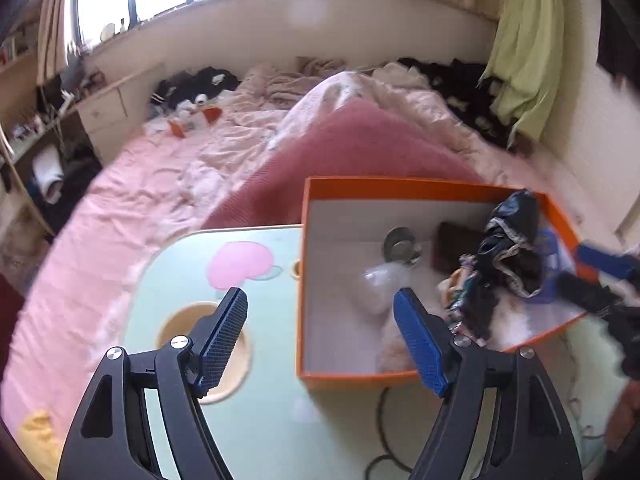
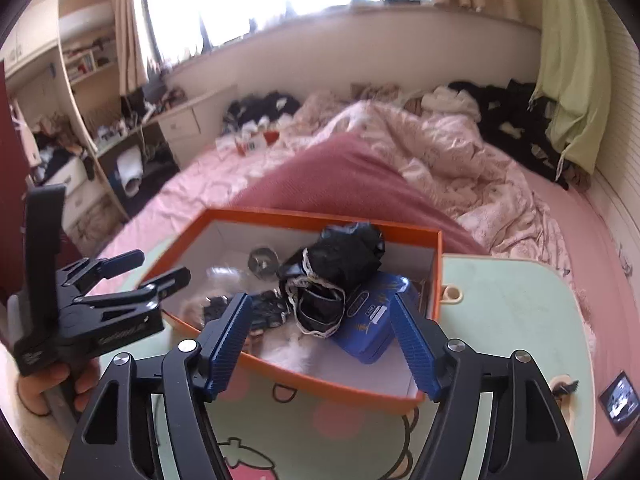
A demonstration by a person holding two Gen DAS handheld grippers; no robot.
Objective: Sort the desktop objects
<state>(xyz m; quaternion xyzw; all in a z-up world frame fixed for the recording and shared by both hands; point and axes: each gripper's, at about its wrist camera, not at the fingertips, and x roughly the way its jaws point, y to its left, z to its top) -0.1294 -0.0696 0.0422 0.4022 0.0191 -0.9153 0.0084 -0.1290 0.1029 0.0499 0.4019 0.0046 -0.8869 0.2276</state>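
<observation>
On the table (image 2: 516,312): orange box (image 2: 439,264), open-topped.
Box contents: black pouch (image 2: 344,256), blue case (image 2: 370,320), metal tin (image 1: 400,242).
Left gripper (image 1: 320,336): jaws apart, empty.
Right gripper (image 2: 322,340): jaws apart, empty, above the box's near wall.

Orange box (image 2: 304,376), open top, white inside, sits on pale green table (image 2: 512,320). Contents piled toward one side: black cloth with pale lace edge (image 2: 340,264) heaped on top, leaning on blue packet (image 2: 372,320); round metal tin (image 1: 400,242) near far wall; clear plastic bottle (image 1: 378,284) lying flat; white fluff (image 2: 292,350) by near wall.
</observation>
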